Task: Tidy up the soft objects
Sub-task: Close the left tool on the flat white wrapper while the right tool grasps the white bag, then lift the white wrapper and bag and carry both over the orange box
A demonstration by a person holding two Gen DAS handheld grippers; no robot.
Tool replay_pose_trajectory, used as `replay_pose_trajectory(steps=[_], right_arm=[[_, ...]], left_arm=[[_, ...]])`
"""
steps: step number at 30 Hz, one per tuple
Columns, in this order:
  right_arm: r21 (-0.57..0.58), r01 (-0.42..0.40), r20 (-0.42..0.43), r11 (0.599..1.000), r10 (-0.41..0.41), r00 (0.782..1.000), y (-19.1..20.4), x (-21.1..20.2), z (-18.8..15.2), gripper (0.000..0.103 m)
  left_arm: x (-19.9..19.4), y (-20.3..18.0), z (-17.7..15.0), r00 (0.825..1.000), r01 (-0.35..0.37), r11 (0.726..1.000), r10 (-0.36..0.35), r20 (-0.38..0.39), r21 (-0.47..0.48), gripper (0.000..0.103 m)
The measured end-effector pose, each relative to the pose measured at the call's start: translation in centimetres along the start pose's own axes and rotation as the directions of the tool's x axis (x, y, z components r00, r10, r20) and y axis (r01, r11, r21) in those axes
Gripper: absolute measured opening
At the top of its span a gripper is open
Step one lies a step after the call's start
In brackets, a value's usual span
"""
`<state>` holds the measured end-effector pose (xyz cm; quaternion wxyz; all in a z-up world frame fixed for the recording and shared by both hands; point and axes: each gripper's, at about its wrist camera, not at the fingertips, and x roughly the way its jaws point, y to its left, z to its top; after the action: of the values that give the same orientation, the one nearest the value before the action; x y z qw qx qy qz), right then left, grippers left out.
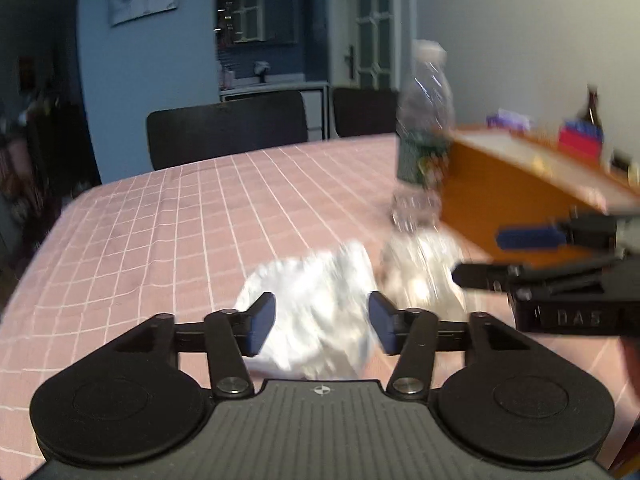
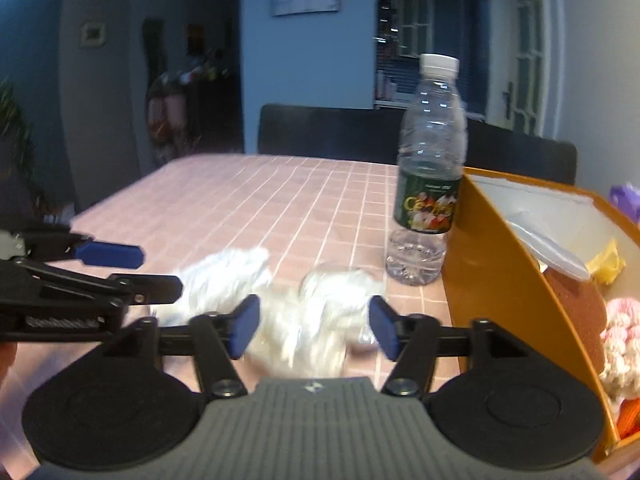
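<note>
A crumpled white plastic bag [image 1: 316, 292] lies on the pink checked tablecloth [image 1: 180, 216], with a second clear crumpled bundle [image 1: 424, 272] beside it to the right. My left gripper [image 1: 322, 322] stands open just in front of the white bag, its blue pads apart and nothing pressed between them. In the right wrist view the clear bundle [image 2: 320, 308] lies ahead of my open right gripper [image 2: 314, 326], and the white bag [image 2: 228, 276] is to its left. The right gripper [image 1: 478, 255] shows side-on in the left wrist view, the left gripper [image 2: 160, 273] in the right wrist view.
An orange box [image 2: 500, 264] stands at the right, holding a pink-and-white knitted thing [image 2: 624, 320], a yellow item [image 2: 606, 262] and white plastic. A clear water bottle [image 2: 430, 172] stands upright against its corner. Dark chairs [image 1: 228, 128] line the far table edge.
</note>
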<state>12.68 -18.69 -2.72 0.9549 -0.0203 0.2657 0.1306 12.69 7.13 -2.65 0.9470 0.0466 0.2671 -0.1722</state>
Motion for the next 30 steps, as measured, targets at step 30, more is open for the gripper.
replay_pose_trajectory(steps=[30], right_arm=[[0.179,-0.051,-0.199,0.982,0.088,0.976,-1.3,7.3,-1.0,0.054]], left_arm=[[8.4,2.3,-1.1,0.971,0.021,0.998,-0.034,-0.237,-0.059,0.093]])
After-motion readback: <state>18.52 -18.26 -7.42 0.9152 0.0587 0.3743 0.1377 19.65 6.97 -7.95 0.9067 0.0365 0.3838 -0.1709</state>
